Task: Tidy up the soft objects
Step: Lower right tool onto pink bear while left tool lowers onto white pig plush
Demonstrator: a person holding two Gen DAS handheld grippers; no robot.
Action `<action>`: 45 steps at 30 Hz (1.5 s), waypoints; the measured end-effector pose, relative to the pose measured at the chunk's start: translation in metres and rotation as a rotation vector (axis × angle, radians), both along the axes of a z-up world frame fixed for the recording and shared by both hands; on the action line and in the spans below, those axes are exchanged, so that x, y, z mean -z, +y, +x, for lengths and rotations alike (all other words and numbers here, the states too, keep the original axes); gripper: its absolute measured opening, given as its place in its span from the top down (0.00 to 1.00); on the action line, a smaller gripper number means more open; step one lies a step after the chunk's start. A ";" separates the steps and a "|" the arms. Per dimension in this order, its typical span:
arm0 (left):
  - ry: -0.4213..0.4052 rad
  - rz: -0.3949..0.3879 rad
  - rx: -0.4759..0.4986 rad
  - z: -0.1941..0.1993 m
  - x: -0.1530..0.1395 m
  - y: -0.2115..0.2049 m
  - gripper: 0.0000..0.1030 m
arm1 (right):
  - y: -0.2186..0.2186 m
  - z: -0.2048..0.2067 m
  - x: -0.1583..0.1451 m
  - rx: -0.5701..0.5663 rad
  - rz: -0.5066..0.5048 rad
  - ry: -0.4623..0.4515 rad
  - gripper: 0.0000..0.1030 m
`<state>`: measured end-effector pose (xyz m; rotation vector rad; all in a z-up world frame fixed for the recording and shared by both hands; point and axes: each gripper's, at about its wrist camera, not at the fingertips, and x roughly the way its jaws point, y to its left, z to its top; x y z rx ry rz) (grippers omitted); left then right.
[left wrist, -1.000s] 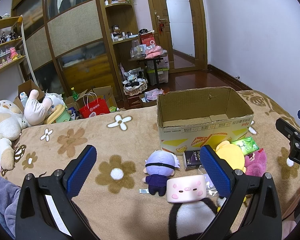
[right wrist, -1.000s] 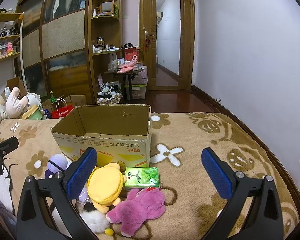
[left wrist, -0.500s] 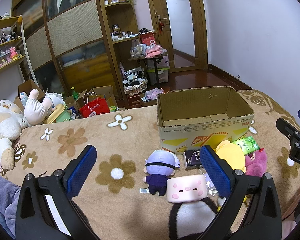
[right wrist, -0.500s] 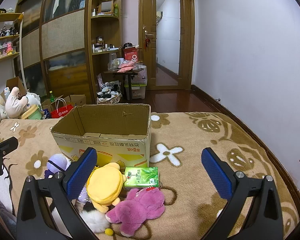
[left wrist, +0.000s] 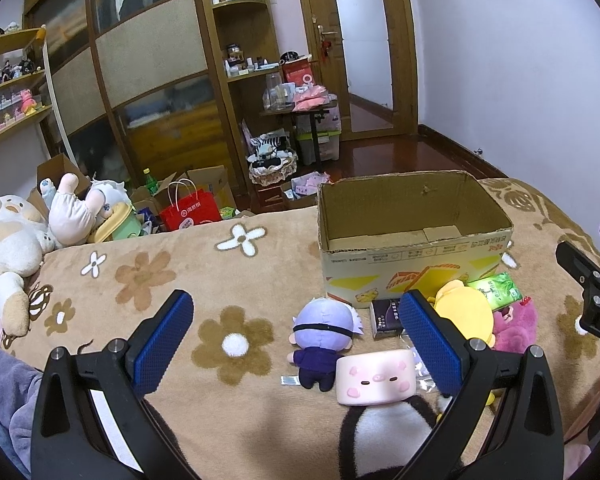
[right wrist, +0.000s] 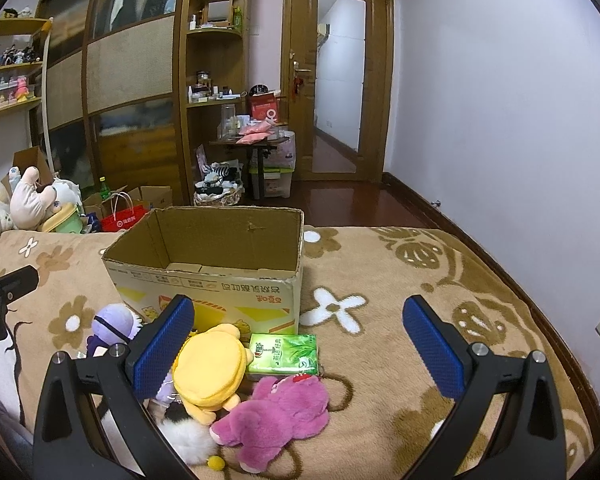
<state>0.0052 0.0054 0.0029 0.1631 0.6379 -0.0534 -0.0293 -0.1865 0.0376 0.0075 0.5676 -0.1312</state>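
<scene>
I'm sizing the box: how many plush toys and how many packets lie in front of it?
Plush toys: 5 (purple-haired doll, pig cube, yellow plush, magenta plush, black-and-white plush)
Packets: 2 (green packet, dark packet)
Total: 7

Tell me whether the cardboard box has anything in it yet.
Apparently empty: the cardboard box shows only bare flaps inside; the near corner is hidden.

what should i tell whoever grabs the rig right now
Left gripper: open, empty, above the blanket.
Right gripper: open, empty.
Cardboard box: open, nothing visible inside.
In front of it on the blanket: purple-haired doll, pink pig cushion, yellow plush, magenta plush, green tissue pack.
Done: nothing boxed.
Left: probably move the soft toys into the box.
</scene>
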 end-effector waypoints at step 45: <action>0.508 0.045 0.084 0.073 0.106 -0.054 0.01 | -0.039 0.059 0.084 0.144 0.221 0.500 0.02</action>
